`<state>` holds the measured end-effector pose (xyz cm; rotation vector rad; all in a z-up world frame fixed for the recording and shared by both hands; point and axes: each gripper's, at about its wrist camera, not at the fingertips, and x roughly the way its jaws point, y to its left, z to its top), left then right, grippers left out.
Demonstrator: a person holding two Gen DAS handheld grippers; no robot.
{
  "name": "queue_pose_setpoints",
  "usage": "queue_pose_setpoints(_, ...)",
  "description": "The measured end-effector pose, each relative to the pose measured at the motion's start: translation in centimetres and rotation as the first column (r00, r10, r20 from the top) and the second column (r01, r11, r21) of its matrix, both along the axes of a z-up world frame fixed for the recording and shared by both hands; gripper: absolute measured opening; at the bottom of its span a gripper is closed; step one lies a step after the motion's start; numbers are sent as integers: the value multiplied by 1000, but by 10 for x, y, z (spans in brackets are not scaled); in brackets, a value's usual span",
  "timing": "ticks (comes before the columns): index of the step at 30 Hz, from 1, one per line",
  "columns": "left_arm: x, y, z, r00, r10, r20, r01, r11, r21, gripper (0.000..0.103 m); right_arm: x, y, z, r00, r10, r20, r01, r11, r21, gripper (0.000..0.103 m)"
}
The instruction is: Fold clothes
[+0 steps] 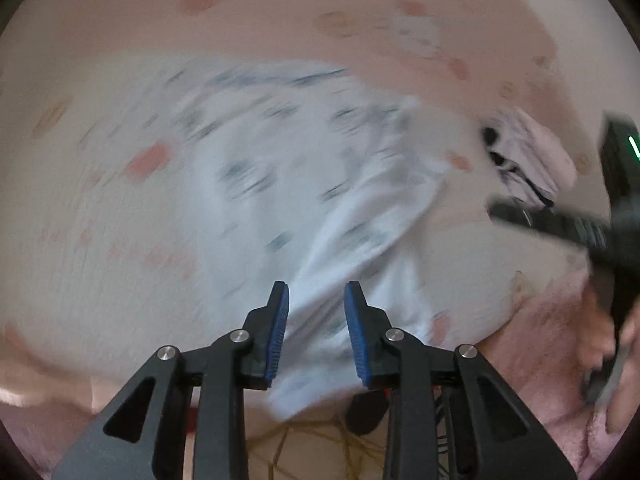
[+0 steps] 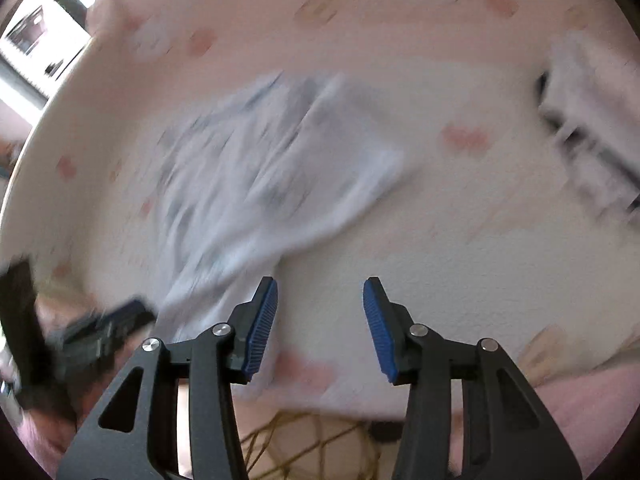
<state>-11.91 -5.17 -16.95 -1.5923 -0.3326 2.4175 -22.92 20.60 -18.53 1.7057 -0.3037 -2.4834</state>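
Pink-spotted cream bedsheet [image 2: 420, 240] beneath garment [image 2: 256, 168]

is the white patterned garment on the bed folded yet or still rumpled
Still rumpled. The white patterned garment lies crumpled on the bedspread with uneven ridges and one end trailing toward the edge; blur hides any finer layers.

The supporting surface is a bed covered by a cream sheet [image 1: 100, 240] printed with pink and tan patches. A white garment with small dark markings [image 1: 288, 168] is spread rumpled near the middle of the sheet. A second, folded pale garment with dark trim [image 2: 592, 120] is laid well apart from it.
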Motion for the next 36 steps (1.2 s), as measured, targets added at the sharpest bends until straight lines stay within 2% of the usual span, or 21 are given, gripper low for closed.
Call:
queue_pose_setpoints(3,-33,43,3,996,-87,-20,87,996,-12,31,-20,34,-3,992,-124,-10,124,992,14,47)
queue_pose_setpoints(5,-56,77,0,990,-136,-26,135,990,-35,31,-23,77,-18,972,-230,38,232,972,-40,47)
queue_pose_setpoints(8,-88,117,-11,980,-199,-13,199,979,-52,35,-12,112,-59,906,-372,202,407,897,-174,49)
queue_pose_setpoints(11,-107,146,-20,965,-262,-7,261,961,-89,39,-13,125,-71,874,-404,272,471,841,-266,49)
queue_pose_setpoints(12,-112,155,-24,960,-282,-5,280,955,-102,40,-15,126,-68,875,-407,261,470,841,-266,49)
queue_pose_setpoints(15,-131,176,-36,949,-315,11,314,940,-137,41,-26,120,-48,901,-398,169,427,883,-197,50)
queue_pose_setpoints(17,-138,186,-42,945,-326,-5,320,930,-181,41,-27,122,-41,905,-397,151,420,888,-186,50)
queue_pose_setpoints(19,-137,191,-42,937,-346,-41,325,911,-252,26,-34,123,-40,903,-401,152,425,885,-190,50)
queue_pose_setpoints(20,-137,192,-41,935,-351,-55,323,906,-274,9,-36,120,-39,903,-401,156,426,885,-189,50)
queue_pose_setpoints(23,-146,157,-25,961,-275,-36,266,952,-151,7,-36,113,-29,914,-377,149,401,897,-187,50)
queue_pose_setpoints(27,-156,80,29,981,-161,-108,154,985,-76,6,-66,82,-16,963,-253,98,267,945,-188,50)
queue_pose_setpoints(31,-179,-7,59,992,-27,-122,27,1000,4,6,-106,47,7,992,-119,31,122,982,-144,50)
queue_pose_setpoints(34,-188,-54,57,988,56,-143,-58,998,-6,6,-143,23,11,999,-32,11,33,994,-106,50)
queue_pose_setpoints(36,-192,-75,49,986,99,-132,-100,995,-3,6,-163,21,4,999,-41,10,42,997,-69,50)
